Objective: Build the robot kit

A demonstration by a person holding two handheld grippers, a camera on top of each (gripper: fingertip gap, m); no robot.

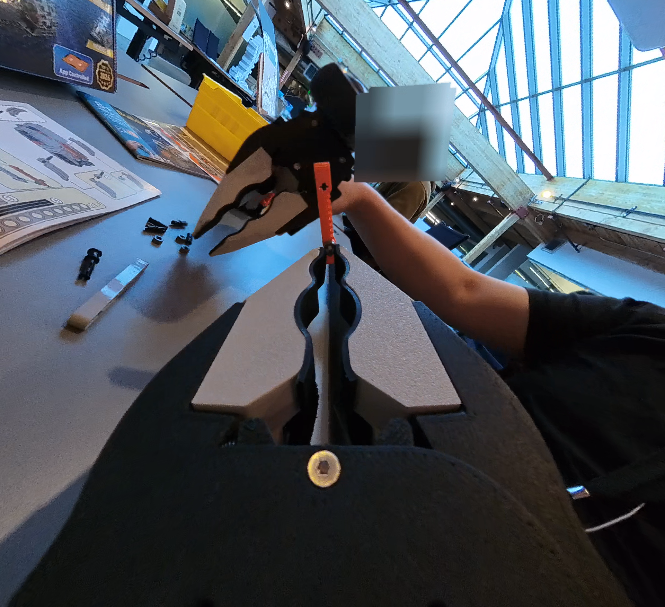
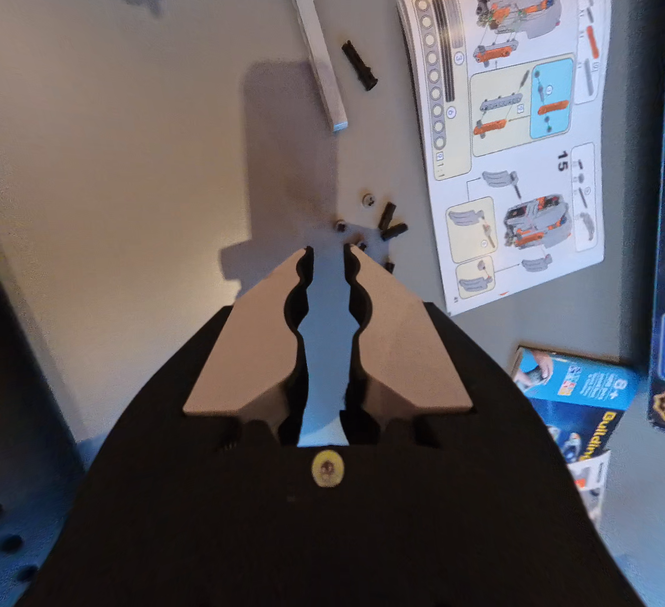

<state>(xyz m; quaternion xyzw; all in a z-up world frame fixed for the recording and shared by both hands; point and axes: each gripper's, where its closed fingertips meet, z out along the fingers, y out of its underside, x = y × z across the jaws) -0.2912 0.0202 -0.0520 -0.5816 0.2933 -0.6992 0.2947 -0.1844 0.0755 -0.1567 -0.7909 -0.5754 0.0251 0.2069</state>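
Note:
My left gripper [image 1: 328, 252] is shut on the lower end of an orange toy beam [image 1: 324, 201] and holds it upright above the grey table [image 1: 54, 373]. My right gripper [image 2: 328, 247] is open and empty, its tips low over a cluster of small black pins [image 2: 392, 222]. It also shows in the left wrist view [image 1: 205, 242], pointing down at those pins [image 1: 169, 229]. A longer black pin [image 2: 359, 65] lies beside a pale grey flat beam [image 2: 316, 46]; both also show in the left wrist view, the pin [image 1: 88, 263] and the beam [image 1: 108, 292].
An open instruction booklet [image 2: 511, 129] lies right of the pins. A blue booklet [image 2: 575, 402] and a dark toy box [image 1: 57, 10] lie by the table's edge. A yellow bin [image 1: 219, 118] stands farther back. A person's bare forearm [image 1: 449, 283] reaches to the right gripper. My hands' fingertips stand some 15 centimeters from each other. The longer black pin [image 2: 359, 65] is about 9 centimeters from my right fingertips and 15 centimeters from my left. Seen from the left wrist view [image 1: 89, 263] as well.

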